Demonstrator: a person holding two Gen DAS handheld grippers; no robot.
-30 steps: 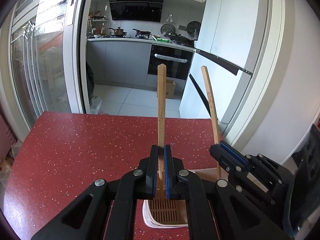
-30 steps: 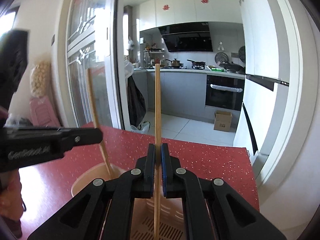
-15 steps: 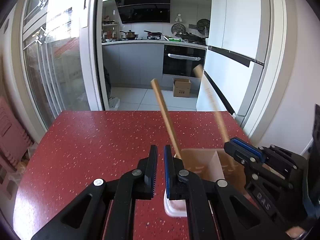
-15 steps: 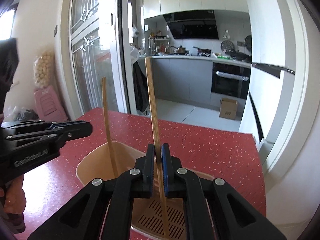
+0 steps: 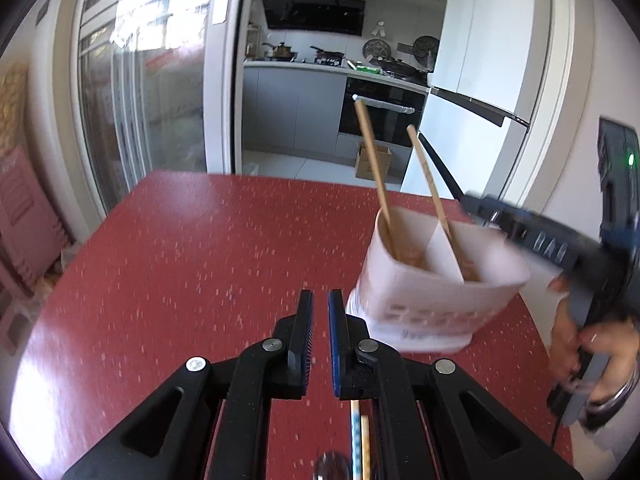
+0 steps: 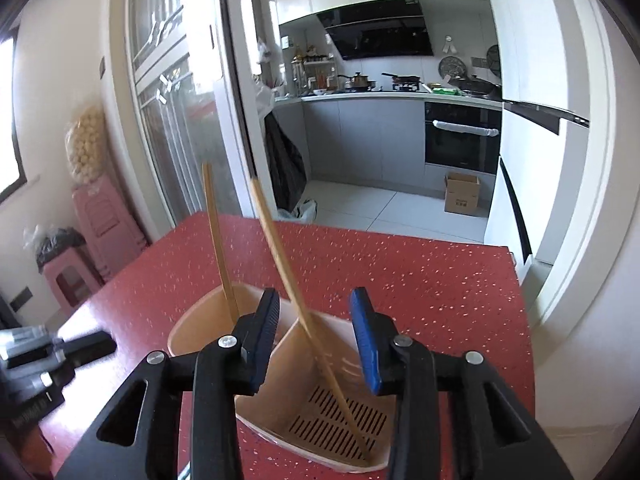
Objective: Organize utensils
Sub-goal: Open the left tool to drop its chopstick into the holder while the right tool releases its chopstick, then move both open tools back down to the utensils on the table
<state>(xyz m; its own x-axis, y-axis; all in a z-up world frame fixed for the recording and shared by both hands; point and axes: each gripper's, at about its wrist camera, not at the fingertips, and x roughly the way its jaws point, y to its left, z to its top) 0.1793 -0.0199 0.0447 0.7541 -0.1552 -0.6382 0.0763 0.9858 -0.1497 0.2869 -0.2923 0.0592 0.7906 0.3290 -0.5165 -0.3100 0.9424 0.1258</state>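
Slim wooden chopstick (image 6: 292,280), leaning in holder (image 6: 280,400)

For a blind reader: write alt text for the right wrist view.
The right gripper hangs over a divided utensil holder on a red table, its jaws opening around a wooden chopstick that leans in the slotted compartment, pads clear of it. A second chopstick stands in the other compartment.
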